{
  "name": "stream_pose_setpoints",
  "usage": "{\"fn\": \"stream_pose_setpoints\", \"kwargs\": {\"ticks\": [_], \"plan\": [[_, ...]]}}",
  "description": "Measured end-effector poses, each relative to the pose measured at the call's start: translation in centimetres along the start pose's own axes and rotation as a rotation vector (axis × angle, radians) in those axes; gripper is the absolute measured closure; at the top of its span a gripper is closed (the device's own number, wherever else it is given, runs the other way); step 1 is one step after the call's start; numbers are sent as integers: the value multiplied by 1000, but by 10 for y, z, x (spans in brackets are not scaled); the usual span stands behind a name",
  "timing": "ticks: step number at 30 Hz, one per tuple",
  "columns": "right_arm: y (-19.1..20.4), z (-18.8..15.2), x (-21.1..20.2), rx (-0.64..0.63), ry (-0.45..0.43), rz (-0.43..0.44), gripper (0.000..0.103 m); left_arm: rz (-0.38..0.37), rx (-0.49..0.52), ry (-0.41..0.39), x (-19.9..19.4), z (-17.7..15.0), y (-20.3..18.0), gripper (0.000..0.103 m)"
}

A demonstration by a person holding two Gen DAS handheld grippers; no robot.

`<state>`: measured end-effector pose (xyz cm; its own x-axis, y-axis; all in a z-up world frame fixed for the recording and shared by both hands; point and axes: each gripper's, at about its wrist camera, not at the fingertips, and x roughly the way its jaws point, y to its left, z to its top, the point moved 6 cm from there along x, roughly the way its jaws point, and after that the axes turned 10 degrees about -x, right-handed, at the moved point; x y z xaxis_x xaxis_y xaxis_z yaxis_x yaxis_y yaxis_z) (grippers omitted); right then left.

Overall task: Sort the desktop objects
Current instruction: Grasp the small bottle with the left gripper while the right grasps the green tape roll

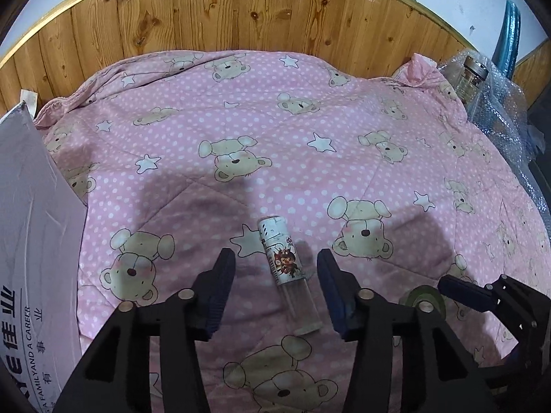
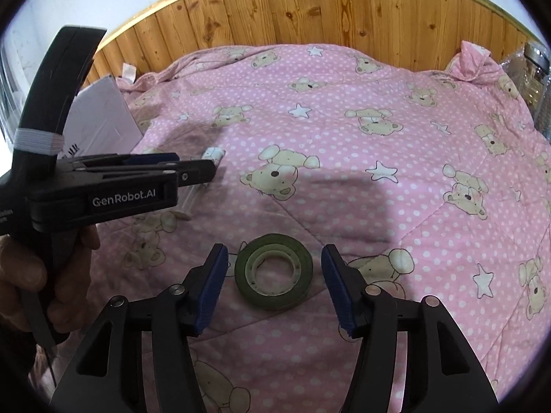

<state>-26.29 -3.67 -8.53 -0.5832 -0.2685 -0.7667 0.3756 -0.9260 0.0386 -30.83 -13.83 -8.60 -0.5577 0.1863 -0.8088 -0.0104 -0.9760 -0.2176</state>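
A small clear bottle [image 1: 287, 266] with a white cartoon label lies on the pink bear-print quilt [image 1: 275, 120]. My left gripper [image 1: 275, 263] is open, its fingers on either side of the bottle and apart from it. A green tape roll [image 2: 273, 272] lies flat on the quilt [image 2: 378, 120]. Around it my right gripper [image 2: 274, 258] stands open, pads not touching. In the left wrist view the tape roll [image 1: 425, 297] and the right gripper [image 1: 458, 289] show at lower right. In the right wrist view the left gripper [image 2: 203, 167], held by a hand [image 2: 58, 275], hides most of the bottle [image 2: 213, 154].
A white cardboard box [image 1: 31, 241] with printed lettering stands at the quilt's left edge. A glass jar [image 1: 473, 75] sits in bubble wrap [image 1: 506, 117] at the far right. A wood-panelled wall [image 1: 241, 13] runs behind the quilt.
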Motion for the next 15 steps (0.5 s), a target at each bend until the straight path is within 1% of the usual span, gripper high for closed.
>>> {"fn": "stream_pose_setpoints", "kwargs": {"ticks": [1,2,3,4,5,6,8,10,12,14,15], "plan": [[0,-1,2,-1,6,0,44,-5,-5,13,6,-1,-1,49],[0,-1,4,-2,10,-1,43,6,-7,23,13,-4,-1,49],[0,-1,3,-3,7,-1,46,22,13,-10,12,-4,-4,52],[0,-1,2,-3,9,6,53,34,32,-4,12,-6,-6,69],[-1,-1,1,-1,8,9,53,47,46,-12,11,-6,-7,76],[-2,-1,0,8,8,13,53,36,47,0,9,-7,-6,82],[-3,-1,-5,19,3,20,53,8,37,21,2,-10,-4,82],[-2,1,-10,20,-13,22,53,3,34,20,-5,-13,0,82],[-1,1,-11,18,-20,25,52,-22,34,26,-10,-16,1,82],[0,-1,-7,16,-6,20,51,-23,48,38,-8,-21,-1,80],[-1,-3,-4,14,9,10,51,-14,54,40,-6,-24,-2,75]]}}
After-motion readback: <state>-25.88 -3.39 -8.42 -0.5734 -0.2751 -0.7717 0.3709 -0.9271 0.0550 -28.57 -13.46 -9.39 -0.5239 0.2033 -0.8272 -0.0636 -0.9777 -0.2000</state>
